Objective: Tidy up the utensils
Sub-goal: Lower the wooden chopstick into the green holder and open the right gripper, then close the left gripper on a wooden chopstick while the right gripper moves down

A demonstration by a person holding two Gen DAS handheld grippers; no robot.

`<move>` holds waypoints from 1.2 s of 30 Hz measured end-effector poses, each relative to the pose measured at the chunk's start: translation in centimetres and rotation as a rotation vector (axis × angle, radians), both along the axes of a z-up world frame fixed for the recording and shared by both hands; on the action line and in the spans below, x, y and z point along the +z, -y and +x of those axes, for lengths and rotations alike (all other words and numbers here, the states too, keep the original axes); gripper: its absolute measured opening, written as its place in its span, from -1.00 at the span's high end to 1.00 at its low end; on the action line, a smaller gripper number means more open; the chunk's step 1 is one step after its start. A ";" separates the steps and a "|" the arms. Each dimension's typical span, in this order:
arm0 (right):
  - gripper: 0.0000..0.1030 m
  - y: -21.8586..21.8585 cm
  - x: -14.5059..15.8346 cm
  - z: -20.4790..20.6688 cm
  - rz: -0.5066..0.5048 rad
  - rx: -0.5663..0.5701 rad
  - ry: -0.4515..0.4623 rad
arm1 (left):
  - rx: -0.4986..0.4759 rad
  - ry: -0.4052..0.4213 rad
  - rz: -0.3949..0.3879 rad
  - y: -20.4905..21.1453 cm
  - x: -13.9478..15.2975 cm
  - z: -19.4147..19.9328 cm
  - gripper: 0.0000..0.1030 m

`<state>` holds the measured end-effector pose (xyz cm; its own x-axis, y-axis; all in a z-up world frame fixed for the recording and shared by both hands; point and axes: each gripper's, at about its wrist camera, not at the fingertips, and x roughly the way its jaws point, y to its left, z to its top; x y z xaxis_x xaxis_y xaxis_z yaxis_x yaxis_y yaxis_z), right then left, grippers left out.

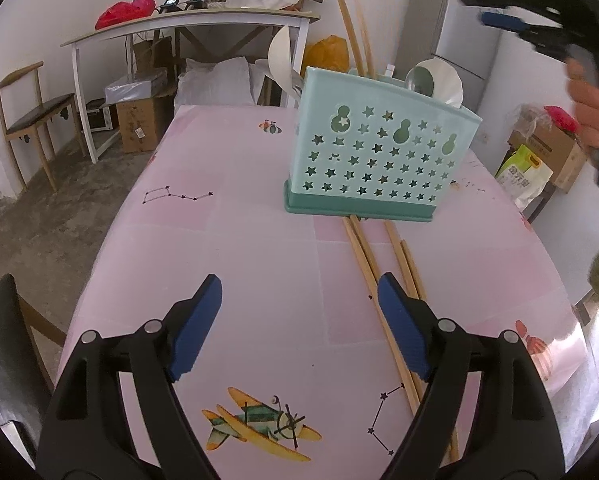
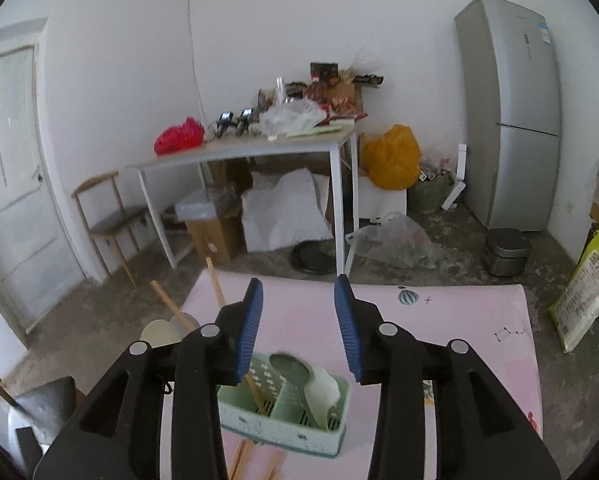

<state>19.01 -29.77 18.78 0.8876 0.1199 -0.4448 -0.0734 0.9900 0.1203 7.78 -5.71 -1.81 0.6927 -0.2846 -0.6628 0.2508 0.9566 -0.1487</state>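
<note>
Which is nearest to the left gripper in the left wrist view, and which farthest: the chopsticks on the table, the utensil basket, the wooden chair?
1. Chopsticks on the table, beside the left gripper's right finger.
2. Utensil basket, ahead, mid-table.
3. Wooden chair, far left, on the floor.

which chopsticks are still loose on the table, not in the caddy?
The chopsticks lying flat on the pink table beside the left gripper. The others stand upright in the caddy.

soft, even daylight fills both views, with faint shadows and no harsh glare. strong fisheye bending curves the edges, with dark vignetted corners. the right view looks slightly blurred, especially low down.
</note>
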 end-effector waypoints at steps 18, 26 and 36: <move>0.13 3.3 -17.1 -11.7 0.235 -0.078 -0.430 | -0.111 -0.092 0.079 4.8 -2.4 1.5 -0.15; 0.13 3.2 -18.5 -12.5 0.246 -0.094 -0.458 | -0.146 -0.120 0.134 7.7 -4.4 1.4 0.25; 0.13 2.9 -18.1 -12.7 0.257 -0.085 -0.452 | -0.128 -0.116 0.077 5.8 -4.5 2.0 0.79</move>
